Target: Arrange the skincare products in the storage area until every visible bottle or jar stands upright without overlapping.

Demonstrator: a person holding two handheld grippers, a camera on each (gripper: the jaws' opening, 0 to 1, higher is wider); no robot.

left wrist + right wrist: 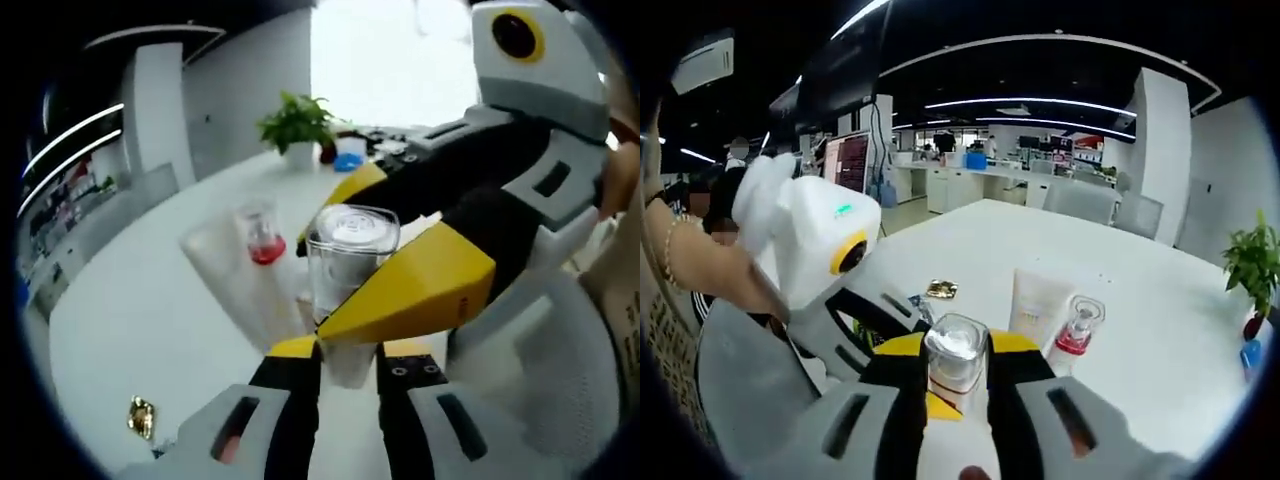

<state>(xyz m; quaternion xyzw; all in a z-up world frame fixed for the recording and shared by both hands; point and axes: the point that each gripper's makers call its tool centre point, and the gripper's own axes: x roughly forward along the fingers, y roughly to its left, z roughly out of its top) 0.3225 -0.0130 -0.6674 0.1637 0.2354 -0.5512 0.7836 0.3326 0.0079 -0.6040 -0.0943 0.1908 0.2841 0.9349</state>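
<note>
Surface: one white table [970, 235], long with a rounded end, in an open-plan office with white walls, a white column [1160, 145] and curved ceiling light strips [1030, 102]; desks and monitors stood at the far side in the right gripper view. Skincare items, counted: one clear jar [956, 362] with a white inner cup, one white tube [1038, 306], one small clear bottle [1076, 328] with red liquid. Jar: upright, at 6 o'clock in the right gripper view and centre in the left gripper view [348, 262]. Tube: at 1 o'clock from the jar in the right gripper view, leaning; in the left gripper view [232, 272] it lay at 9 o'clock from the jar. Bottle: just beside the tube in both views [262, 234]; whether touching could not be told. Other items: one potted plant [298, 126] at the table's far edge, one blue object [348, 160] near it, one small gold packet [941, 289] on the table, also seen at 7 o'clock in the left gripper view [141, 416]. Grippers, two: right gripper [958, 385], jaws close on either side of the jar and gripping it; left gripper [348, 355], jaws slightly parted just under the jar's base, contact not discernible. A person's hand and sleeve showed at the edges.
</note>
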